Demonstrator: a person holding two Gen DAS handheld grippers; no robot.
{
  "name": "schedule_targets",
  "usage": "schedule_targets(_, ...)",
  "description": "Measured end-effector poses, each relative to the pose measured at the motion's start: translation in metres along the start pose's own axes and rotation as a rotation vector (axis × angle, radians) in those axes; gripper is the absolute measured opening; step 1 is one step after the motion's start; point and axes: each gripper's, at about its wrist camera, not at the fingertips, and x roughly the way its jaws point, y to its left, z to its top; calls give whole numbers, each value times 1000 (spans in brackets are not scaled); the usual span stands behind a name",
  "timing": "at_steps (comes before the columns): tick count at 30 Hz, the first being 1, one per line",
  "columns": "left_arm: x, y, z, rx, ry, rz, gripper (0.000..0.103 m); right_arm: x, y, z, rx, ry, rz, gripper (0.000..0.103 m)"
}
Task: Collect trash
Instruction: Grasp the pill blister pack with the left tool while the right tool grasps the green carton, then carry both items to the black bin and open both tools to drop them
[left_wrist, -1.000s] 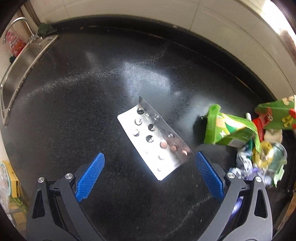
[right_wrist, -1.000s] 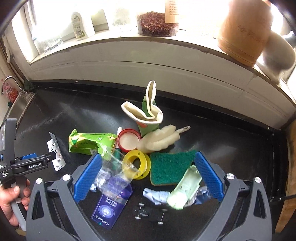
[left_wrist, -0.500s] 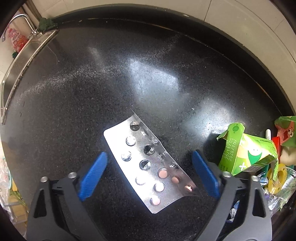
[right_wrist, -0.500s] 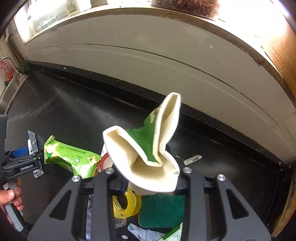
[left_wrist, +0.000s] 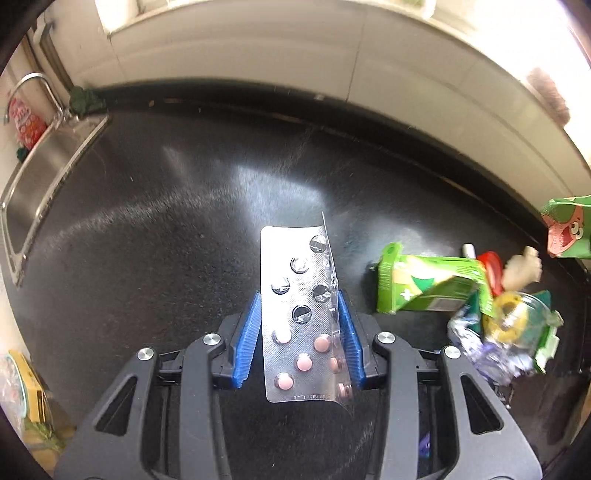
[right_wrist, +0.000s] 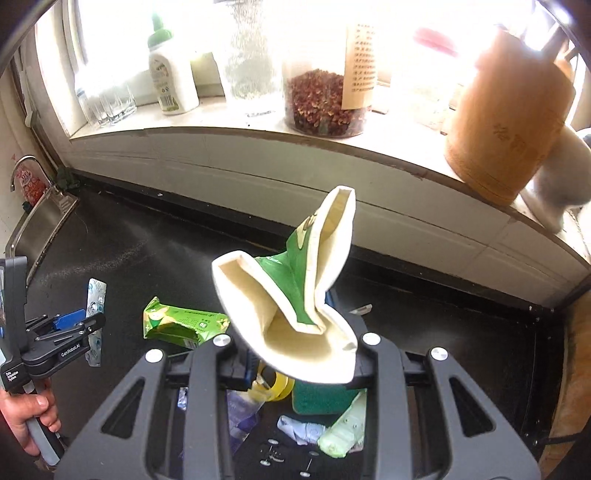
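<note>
Both grippers lift trash off black counter, pile waits at 3 o'clock.

Left gripper (left_wrist: 300, 334), jaws just closing, pinches blister pack (left_wrist: 295, 314) by its edges; right gripper (right_wrist: 301, 363) is clamped narrow on crushed green carton (right_wrist: 295, 295). Risks, by my read: thin foil could buckle & slip out; carton's floppy flaps may snag the sill at 12. Sink (left_wrist: 40, 173) rim at 10, wall at 12; open counter (left_wrist: 177, 221) btwn 9 & 12 gives room.
</note>
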Motion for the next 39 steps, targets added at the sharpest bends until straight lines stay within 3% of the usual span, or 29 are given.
schedule_targets(8, -74, -19, -33, 145, -68, -57, 40, -66, 16, -71, 63, -9, -6, 32)
schedule_targets(12, -88, -25, -56, 191, -69, -75, 40, -84, 20, -106, 85, -6, -1, 32)
schedule_targets(21, -106, -5, -75, 172, -94, -63, 40, -94, 51, -106, 48, -20, 25, 32)
schedule_targets(27, -120, 60, -82, 25, -119, 8, 40, -87, 116, -86, -78, -20, 129, 32)
schedule_targets(33, -140, 166, -121, -220, -135, 151, 40, -79, 249, -78, -344, 0, 342, 32)
schedule_targets(39, -158, 273, -200, -507, -100, 284, 41, -79, 403, -107, -626, 95, 608, 32)
